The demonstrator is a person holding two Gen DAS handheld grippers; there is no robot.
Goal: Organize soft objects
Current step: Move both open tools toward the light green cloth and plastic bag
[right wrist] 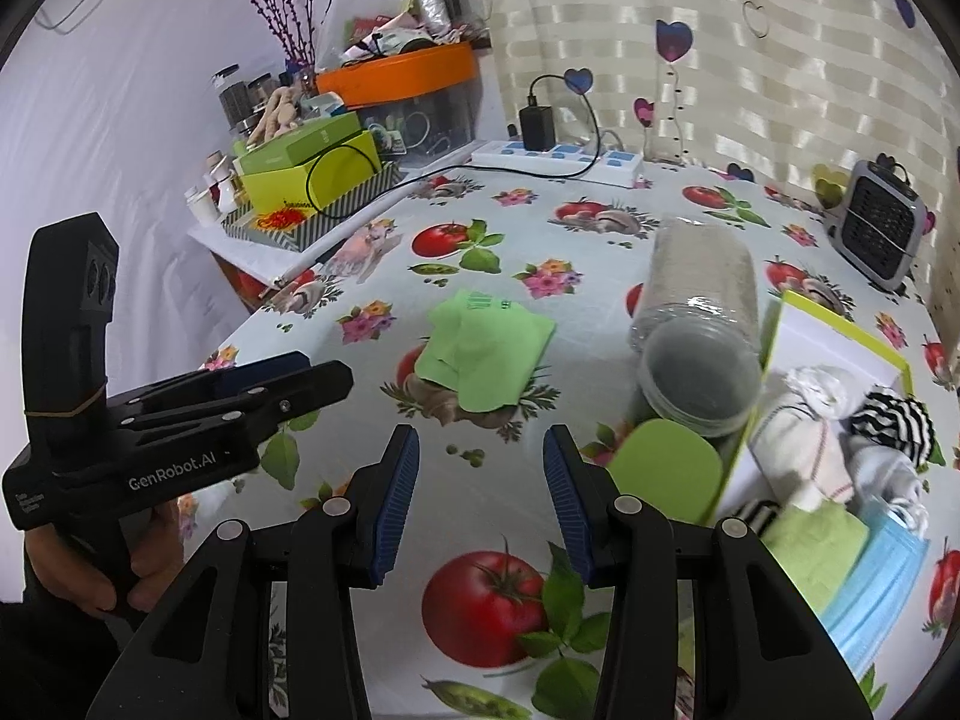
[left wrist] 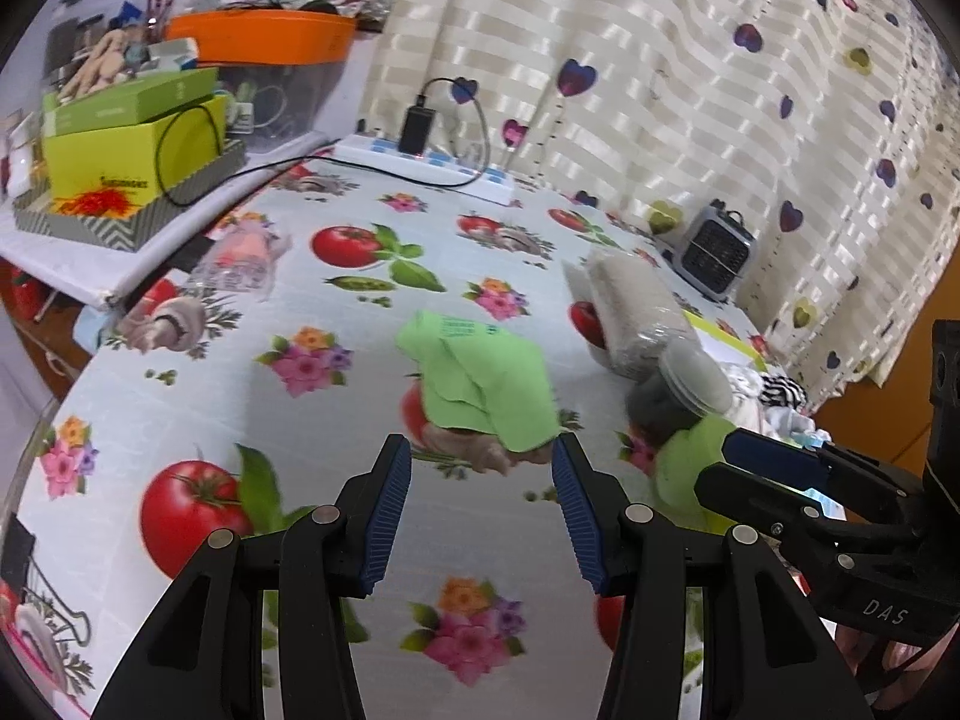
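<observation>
A crumpled light-green cloth point(left wrist: 483, 387) point(right wrist: 483, 357) lies on the printed tablecloth point(left wrist: 336, 330) point(right wrist: 498, 228), just beyond both grippers. My left gripper point(left wrist: 482, 456) stands open a little short of the cloth, nothing between its fingers. My right gripper point(right wrist: 480, 441) is open too, empty, hovering over the table in front of the cloth. To the right stands a lime-edged box point(right wrist: 840, 336) point(left wrist: 723, 339) holding rolled white socks point(right wrist: 804, 426), a striped black-and-white sock point(right wrist: 894, 420), a green cloth point(right wrist: 816, 546) and a blue face mask point(right wrist: 876, 588).
A clear plastic jar point(right wrist: 696, 324) point(left wrist: 648, 324) lies on its side against the box, next to a green lid point(right wrist: 666, 468). A small grey heater point(right wrist: 879, 228), a power strip point(right wrist: 558, 159) with charger, and stacked boxes point(left wrist: 132, 156) on a side shelf line the back. A hand point(right wrist: 90, 570) holds the left gripper.
</observation>
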